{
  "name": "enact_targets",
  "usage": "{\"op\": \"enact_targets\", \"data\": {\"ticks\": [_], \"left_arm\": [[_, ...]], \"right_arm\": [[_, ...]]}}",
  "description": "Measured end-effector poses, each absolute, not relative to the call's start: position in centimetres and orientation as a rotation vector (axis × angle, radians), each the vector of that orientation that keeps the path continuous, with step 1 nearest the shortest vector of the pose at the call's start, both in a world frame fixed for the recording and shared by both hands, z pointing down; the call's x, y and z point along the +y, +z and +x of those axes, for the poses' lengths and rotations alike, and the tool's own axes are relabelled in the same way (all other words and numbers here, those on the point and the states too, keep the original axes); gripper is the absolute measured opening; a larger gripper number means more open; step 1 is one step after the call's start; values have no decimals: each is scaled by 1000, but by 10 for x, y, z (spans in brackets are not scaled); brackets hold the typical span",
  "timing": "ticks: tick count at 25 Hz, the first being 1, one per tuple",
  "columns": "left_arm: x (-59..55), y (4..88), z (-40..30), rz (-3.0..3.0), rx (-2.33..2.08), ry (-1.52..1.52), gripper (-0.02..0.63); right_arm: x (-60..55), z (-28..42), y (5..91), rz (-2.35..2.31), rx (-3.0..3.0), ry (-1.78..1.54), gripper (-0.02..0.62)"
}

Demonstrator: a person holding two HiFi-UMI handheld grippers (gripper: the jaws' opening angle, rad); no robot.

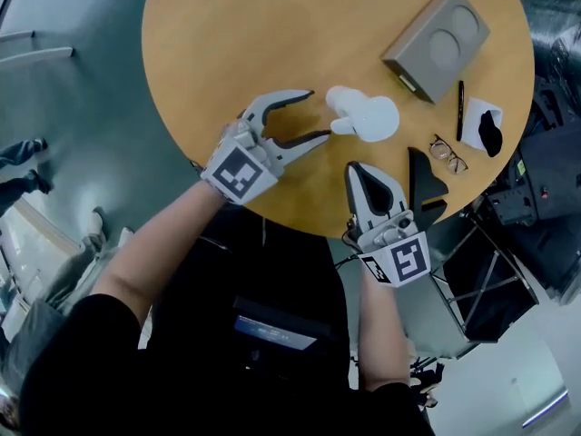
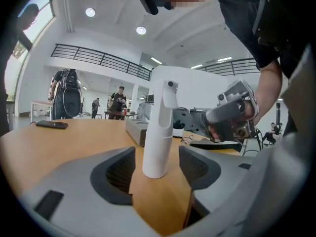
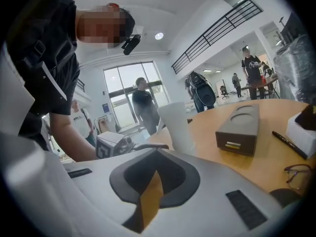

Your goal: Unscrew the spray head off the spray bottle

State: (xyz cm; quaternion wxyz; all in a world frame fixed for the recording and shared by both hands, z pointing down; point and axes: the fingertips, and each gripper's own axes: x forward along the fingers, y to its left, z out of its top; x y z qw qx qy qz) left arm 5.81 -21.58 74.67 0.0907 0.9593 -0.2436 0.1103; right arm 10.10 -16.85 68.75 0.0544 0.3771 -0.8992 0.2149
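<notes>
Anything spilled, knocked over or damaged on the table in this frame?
Nothing stands out. The spray bottle stands upright on the table, head on, no liquid around it. The grey box, pen and glasses lie flat.

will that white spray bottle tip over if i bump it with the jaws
Probably tippy: the spray bottle stands tall and slim on a small base on the table, with the spray head up top. Its smooth white surface may slip under a light squeeze. It is opaque, so its fill and weight cannot be judged.
</notes>
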Motion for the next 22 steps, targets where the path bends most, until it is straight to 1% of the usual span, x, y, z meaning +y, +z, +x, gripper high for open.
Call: {"op": "enact_targets", "data": {"ticks": [2, 3, 4, 6, 7, 15, 19, 20, 22], "left_arm": [[-218, 758, 67, 2872, -731, 337, 313], [-220, 762, 72, 2879, -734, 336, 314], [-222, 765, 78, 2886, -736, 335, 334], [-228, 772, 88, 2903, -731, 341, 341], [-230, 774, 93, 2913, -728, 346, 356], [-246, 777, 125, 2940, -704, 339, 359], [-245, 785, 133, 2932, -644, 391, 359], [-244, 788, 133, 2925, -630, 422, 355], [-241, 792, 133, 2919, -604, 467, 314]], "right_arm": [[-165, 104, 698, 1150, -2735, 668, -5], [-163, 106, 702, 1152, -2738, 674, -5], [-162, 108, 705, 1154, -2740, 679, -5], [-160, 110, 711, 1156, -2744, 683, -5], [-159, 111, 714, 1157, -2745, 685, -5], [-154, 126, 723, 1187, -2742, 705, -5], [-154, 129, 724, 1190, -2745, 698, -5], [-153, 129, 724, 1191, -2744, 697, -5], [-153, 128, 723, 1192, -2745, 696, -5]]}}
